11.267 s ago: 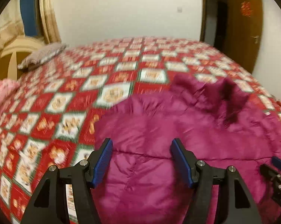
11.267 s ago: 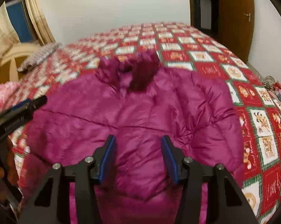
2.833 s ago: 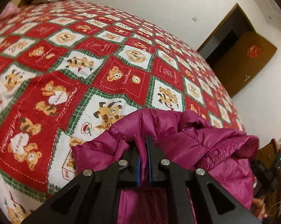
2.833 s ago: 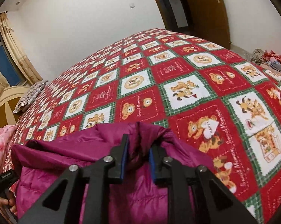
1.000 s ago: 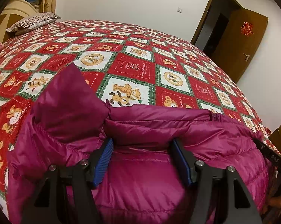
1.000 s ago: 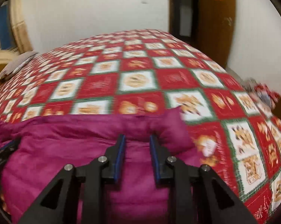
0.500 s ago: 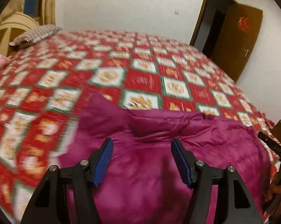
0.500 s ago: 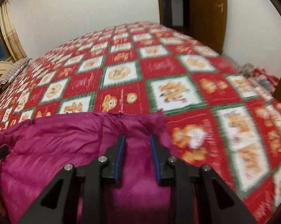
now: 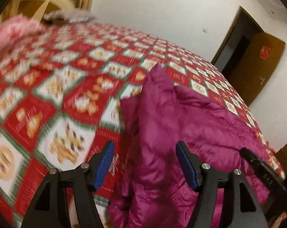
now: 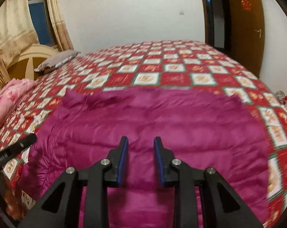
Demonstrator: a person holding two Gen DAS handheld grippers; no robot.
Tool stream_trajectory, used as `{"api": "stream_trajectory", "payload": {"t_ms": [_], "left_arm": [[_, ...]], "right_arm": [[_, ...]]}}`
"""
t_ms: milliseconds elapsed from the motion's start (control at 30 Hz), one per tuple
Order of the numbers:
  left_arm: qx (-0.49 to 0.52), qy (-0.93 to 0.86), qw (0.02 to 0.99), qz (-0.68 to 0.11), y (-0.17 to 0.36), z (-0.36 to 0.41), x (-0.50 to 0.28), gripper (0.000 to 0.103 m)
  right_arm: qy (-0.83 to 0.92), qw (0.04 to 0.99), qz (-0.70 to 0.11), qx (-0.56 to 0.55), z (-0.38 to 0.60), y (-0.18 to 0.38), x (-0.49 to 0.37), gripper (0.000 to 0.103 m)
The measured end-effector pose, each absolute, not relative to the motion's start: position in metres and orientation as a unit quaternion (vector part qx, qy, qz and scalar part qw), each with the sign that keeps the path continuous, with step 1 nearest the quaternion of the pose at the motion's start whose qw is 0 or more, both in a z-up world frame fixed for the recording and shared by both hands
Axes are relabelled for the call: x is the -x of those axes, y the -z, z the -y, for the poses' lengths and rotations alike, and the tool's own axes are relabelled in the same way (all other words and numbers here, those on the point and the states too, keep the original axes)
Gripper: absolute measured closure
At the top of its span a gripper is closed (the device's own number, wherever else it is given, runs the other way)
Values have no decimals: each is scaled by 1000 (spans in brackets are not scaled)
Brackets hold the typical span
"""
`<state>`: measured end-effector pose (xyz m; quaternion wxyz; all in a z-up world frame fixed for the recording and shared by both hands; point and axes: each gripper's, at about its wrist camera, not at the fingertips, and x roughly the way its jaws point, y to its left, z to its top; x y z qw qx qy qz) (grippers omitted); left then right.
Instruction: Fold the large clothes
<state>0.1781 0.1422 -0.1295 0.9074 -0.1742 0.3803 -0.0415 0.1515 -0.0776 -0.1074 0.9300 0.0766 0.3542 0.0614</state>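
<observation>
A magenta quilted puffer jacket (image 10: 147,125) lies folded in a wide band on the red patterned bedspread (image 10: 174,77). In the left wrist view the jacket (image 9: 191,129) fills the right half, with a raised corner pointing up. My left gripper (image 9: 144,163) is open and empty, over the jacket's left edge. My right gripper (image 10: 140,159) is open with a narrow gap, empty, above the jacket's middle. The other gripper's black body (image 10: 12,152) shows at the left edge of the right wrist view.
A pink pillow (image 10: 10,96) and a grey striped pillow (image 10: 57,59) lie at the bed's left by a cream headboard (image 10: 25,60). A brown door (image 10: 244,22) stands open at the back right. Clothes lie on the floor at the right (image 10: 286,98).
My left gripper has swung left and now looks across the jacket's left edge. My right gripper has drawn back and up, showing the whole folded jacket. Both let go of the jacket earlier.
</observation>
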Motion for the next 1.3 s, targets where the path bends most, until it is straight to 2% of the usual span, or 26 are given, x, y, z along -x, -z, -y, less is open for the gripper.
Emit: {"api": "stream_trajectory", "payload": {"t_ms": [133,300,467,500,533,567,633,733,900,1133,1300], "left_arm": [[218,65,884,-408,154,-137,-188,36],[205,58,895,-391,156,-123,-189,29],[222,89,896,-374,158,-116,-190,28],[236,108,892,-370,158,-114,-190,39],[245,122,889,-368,157,-113,-190,58],[254,134,885,-368,155,-111,-191,63],[260,146,885,-357,147,-109,-191,80],[274,174,885,-335,127,-105,-187,86],[255,216,889,-313,86,-90,-179,90],[183,251,910,-276,31,-86,-144,90],[96,217,934,-268,17,-81,-129,90]], "right_arm": [[-47,921,-380,-69,75,138,-163,74],[-53,919,-383,-80,78,144,-163,74],[-53,919,-381,-80,78,145,-163,74],[-55,919,-382,-83,78,146,-163,74],[-57,918,-383,-87,79,146,-162,74],[-59,917,-383,-91,81,147,-163,74],[-62,915,-385,-100,83,147,-163,74],[-65,912,-389,-110,86,149,-164,74],[-73,902,-401,-143,88,148,-165,73],[-166,838,-431,-289,66,145,-151,72],[-266,778,-445,-355,24,146,-146,76]]}}
